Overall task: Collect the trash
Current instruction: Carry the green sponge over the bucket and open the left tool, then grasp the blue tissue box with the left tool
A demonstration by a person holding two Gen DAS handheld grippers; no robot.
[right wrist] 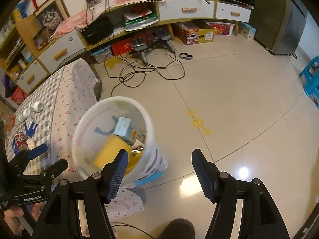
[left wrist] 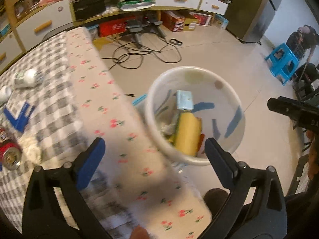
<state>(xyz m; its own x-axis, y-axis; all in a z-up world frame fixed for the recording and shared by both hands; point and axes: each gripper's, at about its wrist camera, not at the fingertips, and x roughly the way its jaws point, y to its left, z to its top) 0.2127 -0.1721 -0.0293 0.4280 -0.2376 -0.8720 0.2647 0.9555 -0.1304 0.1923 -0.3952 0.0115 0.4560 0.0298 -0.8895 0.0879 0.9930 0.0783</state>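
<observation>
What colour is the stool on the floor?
Bright blue stool, clearest in the left wrist view.

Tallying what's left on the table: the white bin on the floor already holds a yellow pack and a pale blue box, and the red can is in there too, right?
Not the red can: the left wrist view shows it lying on the checked tablecloth. The white bin on the floor does hold the yellow pack and the pale blue box.
</observation>
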